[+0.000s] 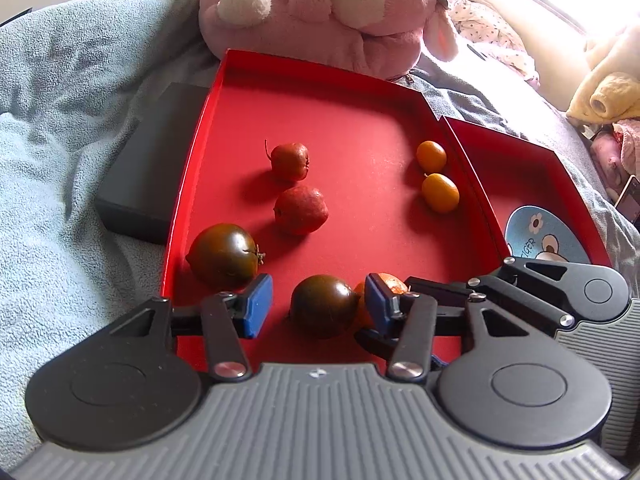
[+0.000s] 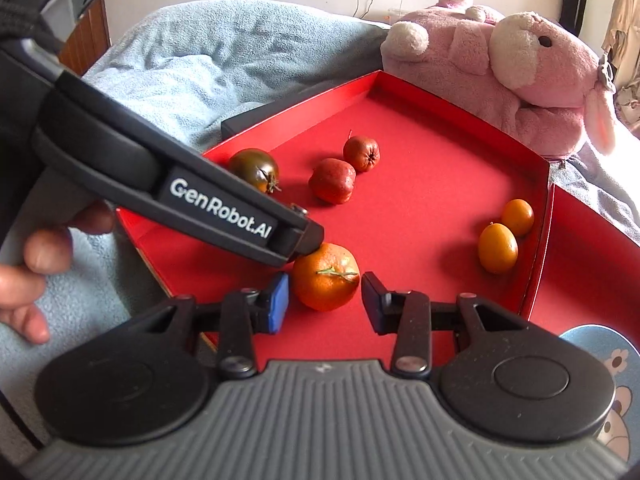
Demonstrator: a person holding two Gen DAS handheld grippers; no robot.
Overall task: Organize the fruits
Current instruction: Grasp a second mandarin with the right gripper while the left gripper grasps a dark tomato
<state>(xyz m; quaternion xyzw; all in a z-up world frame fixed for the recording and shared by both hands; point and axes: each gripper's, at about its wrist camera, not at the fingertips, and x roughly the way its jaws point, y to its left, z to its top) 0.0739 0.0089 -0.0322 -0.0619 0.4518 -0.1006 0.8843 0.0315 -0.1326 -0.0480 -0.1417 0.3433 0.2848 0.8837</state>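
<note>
The red tray (image 1: 192, 152) lies on the bed so the fruit cannot roll off into the blankets. The left gripper (image 1: 318, 306) stands wide open around the near dark tomato (image 1: 322, 306), its pads clear of the skin, apparently lined up to grasp. The right gripper (image 2: 324, 300) is likewise open, straddling the orange (image 2: 326, 276) just beside that tomato, holding nothing. Farther in, like sits with like: two red fruits (image 1: 300, 208) mid-tray, two kumquats (image 1: 440, 192) against the right wall, and a second tomato (image 1: 224, 254) near left.
</note>
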